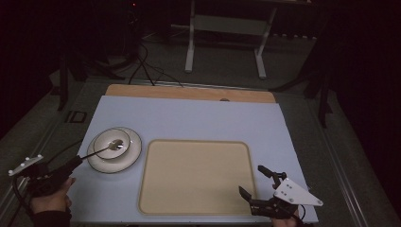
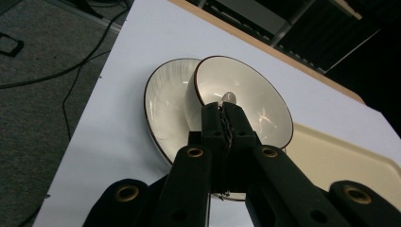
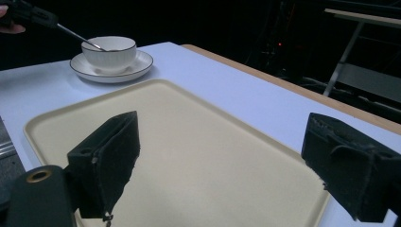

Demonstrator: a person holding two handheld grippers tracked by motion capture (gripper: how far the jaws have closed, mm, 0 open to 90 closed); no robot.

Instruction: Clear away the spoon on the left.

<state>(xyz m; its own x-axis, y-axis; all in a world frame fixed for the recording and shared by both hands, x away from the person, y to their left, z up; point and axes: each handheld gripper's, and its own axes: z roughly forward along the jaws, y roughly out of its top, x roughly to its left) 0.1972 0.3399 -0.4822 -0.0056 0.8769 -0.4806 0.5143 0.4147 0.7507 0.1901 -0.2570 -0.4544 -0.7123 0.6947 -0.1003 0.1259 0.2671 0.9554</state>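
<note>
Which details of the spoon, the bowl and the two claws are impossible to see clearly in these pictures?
- Spoon handle end: left gripper view, hidden between the shut jaws of the left claw.
- Bowl near rim: left gripper view, covered by the jaws.
- Bowl contents: high view too small; right gripper view, wall hides the inside.
- Plate centre: under the bowl.
- Right claw, open over the tray: jaw bases cut off by the bottom edge.

A pale blue counter (image 1: 198, 118) with a wooden far edge carries a white saucer (image 1: 133, 153) at its left and a beige tray (image 1: 196, 175) at near centre.
</note>
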